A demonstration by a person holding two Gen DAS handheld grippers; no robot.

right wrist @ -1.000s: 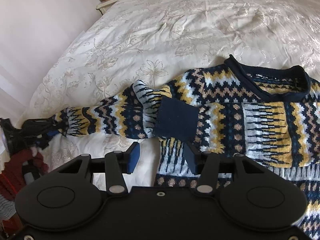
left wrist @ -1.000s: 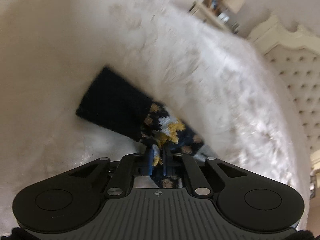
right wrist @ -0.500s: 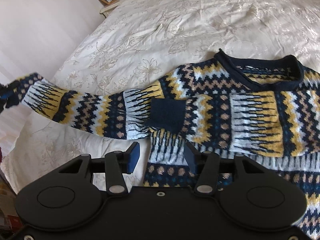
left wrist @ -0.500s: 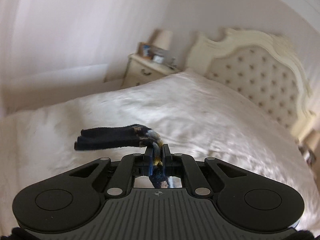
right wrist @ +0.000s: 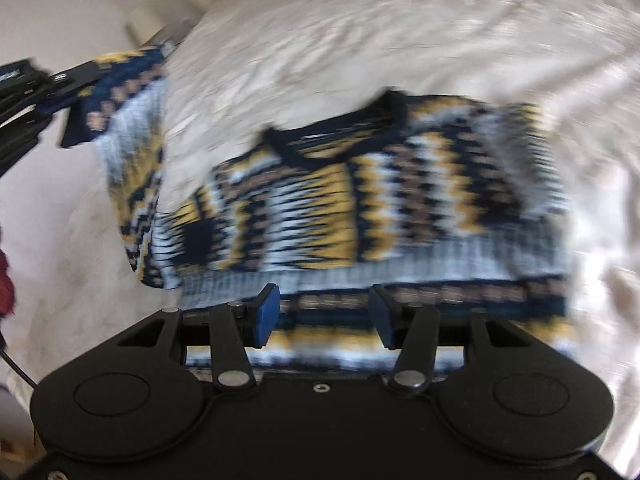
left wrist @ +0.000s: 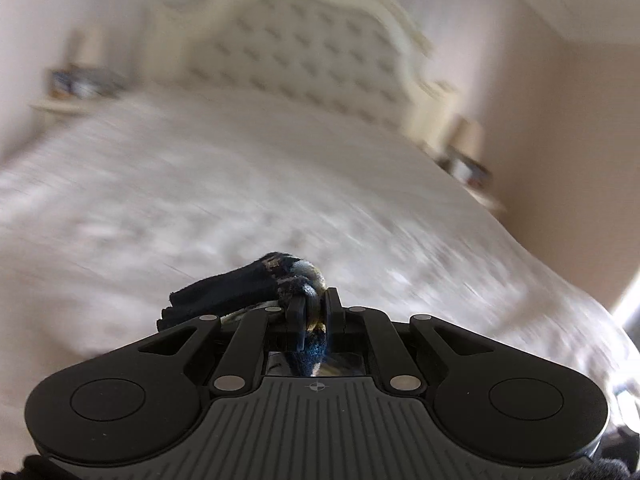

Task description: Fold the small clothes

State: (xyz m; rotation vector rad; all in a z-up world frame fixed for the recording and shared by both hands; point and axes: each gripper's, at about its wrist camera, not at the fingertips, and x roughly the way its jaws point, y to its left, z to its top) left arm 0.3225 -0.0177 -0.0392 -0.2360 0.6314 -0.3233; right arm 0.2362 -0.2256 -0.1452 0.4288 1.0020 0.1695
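A navy, yellow and white patterned sweater (right wrist: 360, 200) lies spread on the cream bedspread (right wrist: 400, 32), neckline away from me. Its left sleeve (right wrist: 132, 152) is lifted off the bed and hangs up to the left. My left gripper (left wrist: 314, 312) is shut on that sleeve near its dark navy cuff (left wrist: 224, 292), which sticks out to the left of the fingers. That left gripper (right wrist: 68, 76) also shows at the left edge of the right wrist view, holding the sleeve's end. My right gripper (right wrist: 324, 312) hovers open over the sweater's lower body, nothing between its fingers.
A tufted cream headboard (left wrist: 304, 52) stands at the far end of the bed. Bedside tables (left wrist: 76, 92) with small items flank it, one also at the right (left wrist: 468, 164). A dark red garment (right wrist: 6, 280) lies at the bed's left edge.
My left gripper has lifted and swung the sleeve up and off the bed, rolling as it went. My right gripper has slid rightward along the sweater's body; both views are blurred by motion.
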